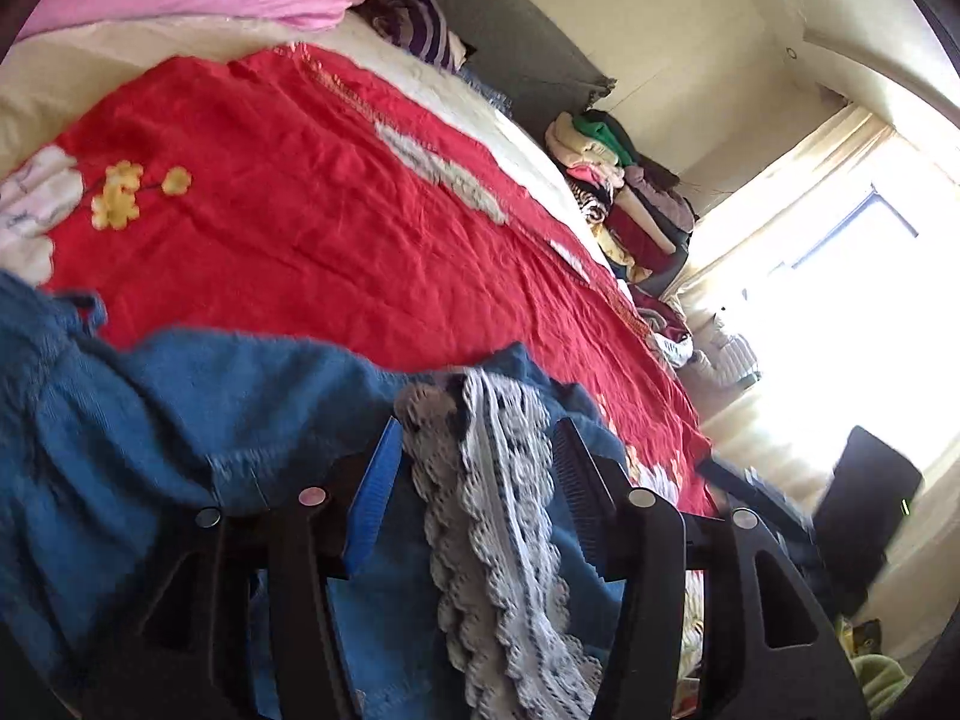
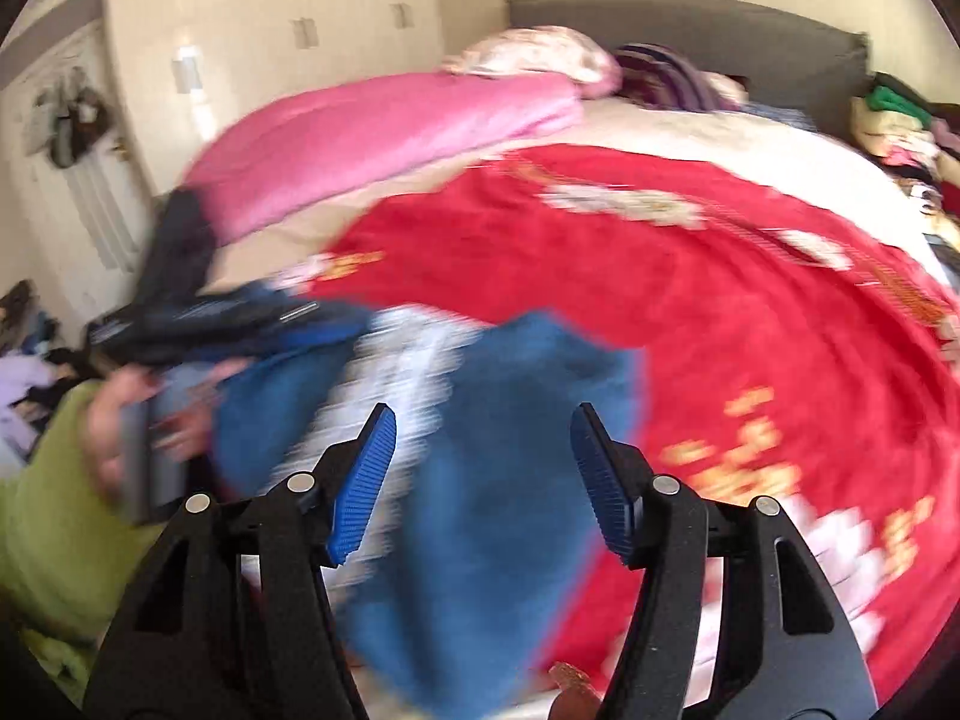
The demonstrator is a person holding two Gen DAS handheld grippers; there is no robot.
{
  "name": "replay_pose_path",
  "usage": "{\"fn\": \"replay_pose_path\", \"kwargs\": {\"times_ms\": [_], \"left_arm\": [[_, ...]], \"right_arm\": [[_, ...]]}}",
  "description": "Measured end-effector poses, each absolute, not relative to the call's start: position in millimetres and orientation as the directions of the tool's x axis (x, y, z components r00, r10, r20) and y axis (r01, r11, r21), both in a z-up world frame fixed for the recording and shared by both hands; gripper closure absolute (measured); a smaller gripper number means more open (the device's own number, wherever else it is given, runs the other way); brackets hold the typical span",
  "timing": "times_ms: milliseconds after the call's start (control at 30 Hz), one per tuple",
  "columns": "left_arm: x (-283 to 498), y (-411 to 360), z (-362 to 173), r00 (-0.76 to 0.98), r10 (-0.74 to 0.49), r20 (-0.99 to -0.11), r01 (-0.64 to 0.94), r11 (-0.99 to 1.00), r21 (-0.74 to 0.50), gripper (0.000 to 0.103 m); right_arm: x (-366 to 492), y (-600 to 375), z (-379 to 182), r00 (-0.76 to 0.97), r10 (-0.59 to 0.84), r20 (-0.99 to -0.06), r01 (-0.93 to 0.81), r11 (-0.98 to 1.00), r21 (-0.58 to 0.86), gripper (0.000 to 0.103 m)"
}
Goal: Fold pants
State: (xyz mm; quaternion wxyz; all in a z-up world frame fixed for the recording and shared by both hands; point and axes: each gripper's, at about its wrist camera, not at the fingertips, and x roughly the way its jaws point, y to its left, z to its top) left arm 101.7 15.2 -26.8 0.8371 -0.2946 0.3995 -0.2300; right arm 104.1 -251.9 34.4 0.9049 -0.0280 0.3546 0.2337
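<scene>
Now my left gripper [image 1: 474, 468] and right gripper [image 2: 483, 480] stand spread, pinching nothing, over the blue pants [image 1: 198, 414], whose lace strip [image 1: 498, 540] runs lengthwise away from me.

Each gripper has black plastic arms with triangular cut-outs and round silver pivot screws. The right gripper [image 2: 483, 480] carries two ribbed blue pads [image 2: 366, 486]; the left gripper [image 1: 474, 492] shows one blue pad at nine o'clock, its three o'clock pad looking black. The person wears a lime-green sleeve [image 2: 54, 540]

Sunlit window [image 1: 840, 300], cream walls [image 1: 690, 30], grey headboard [image 2: 690, 30].
</scene>
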Motion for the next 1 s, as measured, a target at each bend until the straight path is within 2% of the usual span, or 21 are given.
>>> {"fn": "replay_pose_path", "kwargs": {"times_ms": [133,167,267,400,433,467,500,533,600,767,867,1000], "left_arm": [[105,1,-36,0.539,-0.566,-0.624,0.101,0.779,-0.619,0.051],[109,-1,-40,0.532,-0.559,-0.636,0.085,0.783,-0.616,0.048],[118,-4,-42,0.529,-0.562,-0.636,0.067,0.775,-0.629,0.038],[131,-13,-42,0.527,-0.538,-0.658,0.041,0.790,-0.612,0.038],[133,-14,-42,0.526,-0.532,-0.664,0.034,0.793,-0.608,0.039],[136,-16,-42,0.525,-0.524,-0.670,0.028,0.798,-0.602,0.054],[138,-19,-42,0.521,-0.532,-0.667,0.030,0.793,-0.609,0.072],[141,-21,-43,0.515,-0.548,-0.659,0.025,0.778,-0.628,0.084],[144,-26,-40,0.517,-0.538,-0.666,0.036,0.791,-0.611,0.086],[147,-42,-11,0.561,-0.539,-0.628,0.143,0.811,-0.567,0.087],[156,-43,-22,0.549,-0.487,-0.680,0.108,0.847,-0.520,0.087],[160,-30,-46,0.521,-0.497,-0.694,0.058,0.832,-0.551,0.080]], "right_arm": [[171,-275,25,0.581,0.358,-0.731,-0.374,0.915,0.151,0.053],[182,-277,20,0.569,0.352,-0.743,-0.361,0.919,0.159,0.053],[209,-280,1,0.512,0.377,-0.772,-0.340,0.914,0.221,0.054],[232,-277,-30,0.407,0.436,-0.803,-0.325,0.890,0.319,0.053],[234,-275,-37,0.385,0.456,-0.802,-0.325,0.881,0.345,0.054],[234,-274,-41,0.379,0.458,-0.804,-0.321,0.880,0.350,0.057],[233,-274,-44,0.376,0.466,-0.801,-0.323,0.876,0.358,0.075],[231,-276,-46,0.376,0.490,-0.787,-0.330,0.864,0.380,0.090],[226,-282,-42,0.398,0.505,-0.766,-0.319,0.859,0.400,0.096],[214,-309,-30,0.499,0.505,-0.704,-0.277,0.863,0.422,0.098],[217,-320,-36,0.527,0.432,-0.732,-0.224,0.901,0.370,0.098],[213,-324,-41,0.523,0.412,-0.746,-0.217,0.911,0.352,0.096]]}}
